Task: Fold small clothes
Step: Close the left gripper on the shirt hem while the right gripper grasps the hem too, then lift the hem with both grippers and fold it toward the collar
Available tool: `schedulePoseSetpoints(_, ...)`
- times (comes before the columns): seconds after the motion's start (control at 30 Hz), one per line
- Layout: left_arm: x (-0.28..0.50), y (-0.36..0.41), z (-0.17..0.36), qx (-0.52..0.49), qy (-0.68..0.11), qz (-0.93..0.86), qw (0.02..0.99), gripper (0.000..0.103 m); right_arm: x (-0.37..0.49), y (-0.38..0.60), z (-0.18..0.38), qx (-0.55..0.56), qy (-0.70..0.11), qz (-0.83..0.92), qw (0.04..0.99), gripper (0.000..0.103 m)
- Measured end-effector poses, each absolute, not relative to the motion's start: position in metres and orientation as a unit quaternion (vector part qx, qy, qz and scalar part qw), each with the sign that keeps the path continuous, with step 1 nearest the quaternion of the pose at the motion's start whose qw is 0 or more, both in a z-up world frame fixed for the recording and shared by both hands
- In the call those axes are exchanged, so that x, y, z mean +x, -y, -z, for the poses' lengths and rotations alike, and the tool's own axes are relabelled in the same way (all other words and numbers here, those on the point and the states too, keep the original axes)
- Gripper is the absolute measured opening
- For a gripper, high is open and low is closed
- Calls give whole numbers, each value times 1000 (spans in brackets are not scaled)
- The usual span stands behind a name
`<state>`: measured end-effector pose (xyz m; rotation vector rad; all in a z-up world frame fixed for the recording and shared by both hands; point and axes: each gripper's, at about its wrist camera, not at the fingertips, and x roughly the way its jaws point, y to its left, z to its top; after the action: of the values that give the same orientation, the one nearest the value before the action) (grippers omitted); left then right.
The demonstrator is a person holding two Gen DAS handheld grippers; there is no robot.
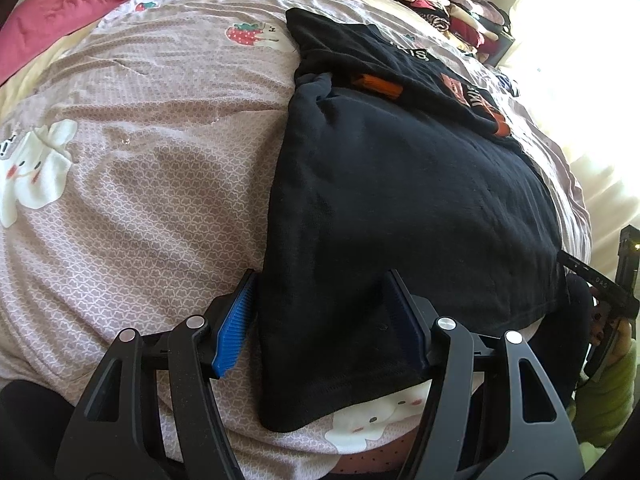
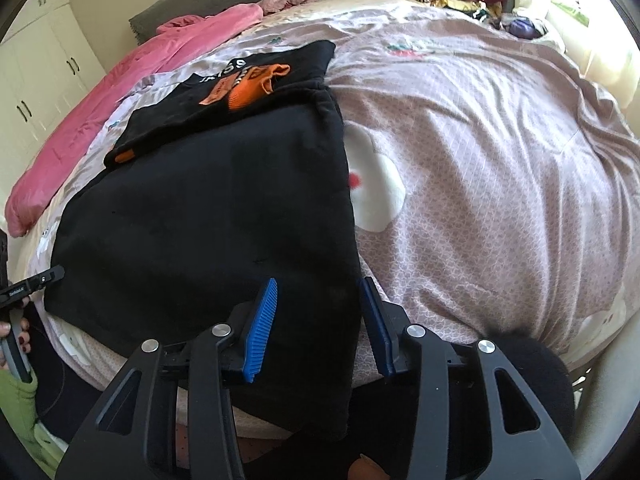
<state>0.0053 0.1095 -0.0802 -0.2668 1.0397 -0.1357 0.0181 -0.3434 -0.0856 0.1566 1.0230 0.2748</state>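
Note:
A black garment with orange trim (image 1: 400, 200) lies flat on the patterned bedspread (image 1: 140, 168), its top part folded over with white lettering up. My left gripper (image 1: 320, 320) is open, its blue pads astride the garment's near left corner. In the right wrist view the same garment (image 2: 208, 216) fills the left half. My right gripper (image 2: 320, 320) is open, its pads astride the garment's near right edge. The cloth lies between both pairs of fingers without being pinched.
A pink blanket (image 2: 100, 112) lies along the far side of the bed. Stacks of folded clothes (image 1: 444, 8) sit at the far corner near a bright window. White cabinets (image 2: 40, 80) stand beyond the bed. The other gripper's handle (image 1: 608, 292) shows at the edge.

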Motion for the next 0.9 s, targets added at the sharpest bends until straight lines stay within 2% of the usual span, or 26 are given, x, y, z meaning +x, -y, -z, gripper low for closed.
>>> schedulePoseSetpoints(0.03,6,-109,81,-127,-496,65,857,56,19,345,89,83,-492,-136,856,41)
schedulePoseSetpoints(0.1,7,-109,82,-127,-496,64,857,55,19,344,90,87,-492,-145,854,31)
schedulePoseSetpoints(0.13,7,-109,82,-128,-495,64,857,55,18,342,89,83,-489,-151,855,21)
schedulePoseSetpoints(0.17,7,-109,82,-127,-495,63,857,48,17,341,87,78,-487,-153,856,15)
schedulePoseSetpoints(0.2,6,-109,81,-128,-494,61,858,44,16,339,84,71,-484,-155,858,14)
schedulePoseSetpoints(0.23,6,-110,80,-129,-492,62,859,35,14,338,80,67,-480,-161,860,13)
schedulePoseSetpoints(0.27,5,-110,79,-131,-491,63,859,32,13,338,78,66,-477,-165,861,13)
schedulePoseSetpoints(0.47,7,-114,82,-146,-494,74,854,31,16,340,84,74,-487,-170,854,16)
schedulePoseSetpoints(0.53,7,-113,82,-144,-494,74,854,30,18,339,89,76,-494,-168,850,23)
schedulePoseSetpoints(0.57,6,-112,82,-139,-494,71,855,20,19,339,91,78,-496,-167,849,23)
schedulePoseSetpoints(0.63,6,-110,79,-131,-491,67,859,14,20,340,92,83,-496,-168,848,23)
schedulePoseSetpoints(0.67,5,-110,78,-131,-489,67,860,8,20,340,90,83,-495,-170,848,20)
schedulePoseSetpoints(0.73,3,-110,72,-135,-482,73,863,5,16,340,83,80,-487,-179,851,11)
schedulePoseSetpoints(0.9,-1,-107,51,-129,-462,84,874,4,10,345,51,87,-442,-199,870,9)
